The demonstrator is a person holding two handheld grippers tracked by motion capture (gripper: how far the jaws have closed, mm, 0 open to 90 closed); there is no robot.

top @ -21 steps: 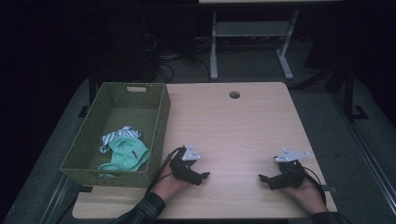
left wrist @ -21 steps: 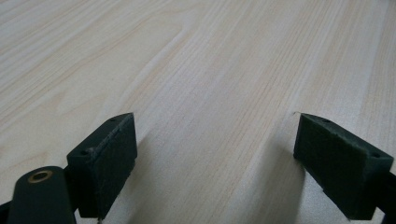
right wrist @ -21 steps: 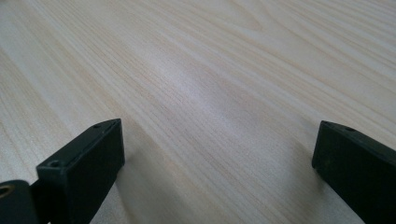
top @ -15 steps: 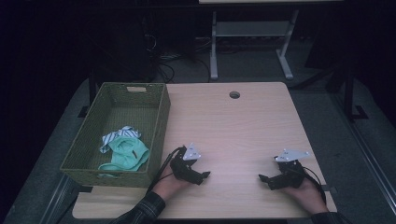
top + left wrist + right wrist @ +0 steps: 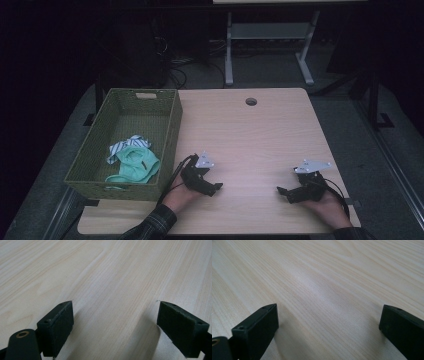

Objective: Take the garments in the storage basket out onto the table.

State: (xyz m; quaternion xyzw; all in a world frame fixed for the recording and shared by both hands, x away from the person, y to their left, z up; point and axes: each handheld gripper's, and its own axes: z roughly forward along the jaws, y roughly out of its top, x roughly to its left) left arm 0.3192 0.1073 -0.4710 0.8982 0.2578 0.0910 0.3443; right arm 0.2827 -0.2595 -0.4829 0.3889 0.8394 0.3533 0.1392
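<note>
My left gripper rests low on the light wooden table near its front edge, just right of a green woven basket. Its jaws stand wide apart in the left gripper view, with bare wood between them. My right gripper sits near the table's front right, held in a hand. It is open too, and the right gripper view has nothing but wood grain between its jaws. Inside the basket lie a mint green garment and a striped cloth.
The basket takes up the table's left side. A round cable hole sits near the table's far edge. Beyond the table stands a white metal frame on a dark floor with cables.
</note>
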